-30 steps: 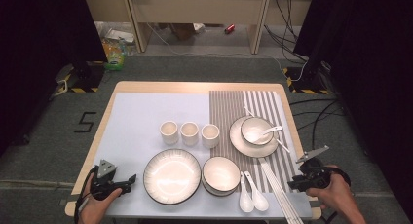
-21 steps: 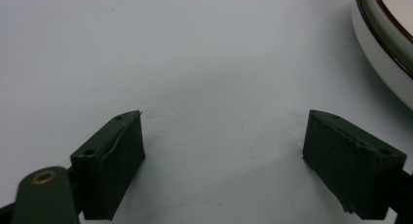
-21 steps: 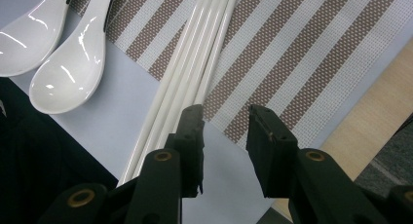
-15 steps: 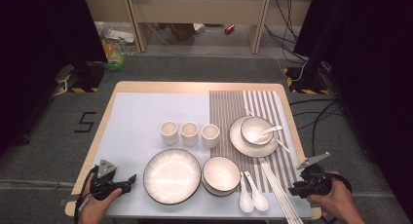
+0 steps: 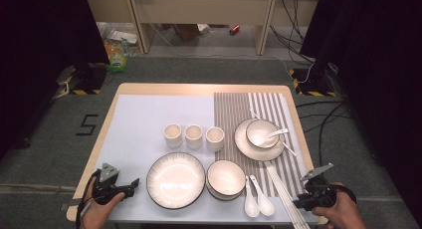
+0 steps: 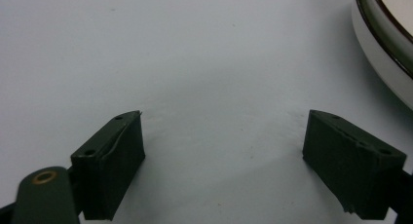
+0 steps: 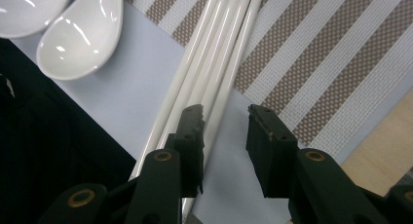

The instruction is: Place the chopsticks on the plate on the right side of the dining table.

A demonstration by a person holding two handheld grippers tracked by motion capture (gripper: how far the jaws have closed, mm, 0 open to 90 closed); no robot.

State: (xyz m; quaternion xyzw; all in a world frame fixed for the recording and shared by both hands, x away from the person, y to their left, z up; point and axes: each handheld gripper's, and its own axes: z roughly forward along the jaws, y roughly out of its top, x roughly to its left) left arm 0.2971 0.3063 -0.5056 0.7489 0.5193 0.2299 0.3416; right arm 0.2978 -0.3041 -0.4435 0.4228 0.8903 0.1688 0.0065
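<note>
Right gripper [image 7: 224, 121], jaws apart, over white chopsticks [image 7: 214, 73] at near right; left gripper [image 6: 224, 136] wide apart beside the plate [image 6: 384, 48].

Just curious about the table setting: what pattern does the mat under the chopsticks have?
The placemat has brown and white stripes, clearest in the right gripper view.

The right gripper [image 5: 300, 203] has shifted from off the table's right edge — inward and lower — so its part-open jaws now stand over the near ends of the white chopsticks [image 7: 209, 83].
</note>
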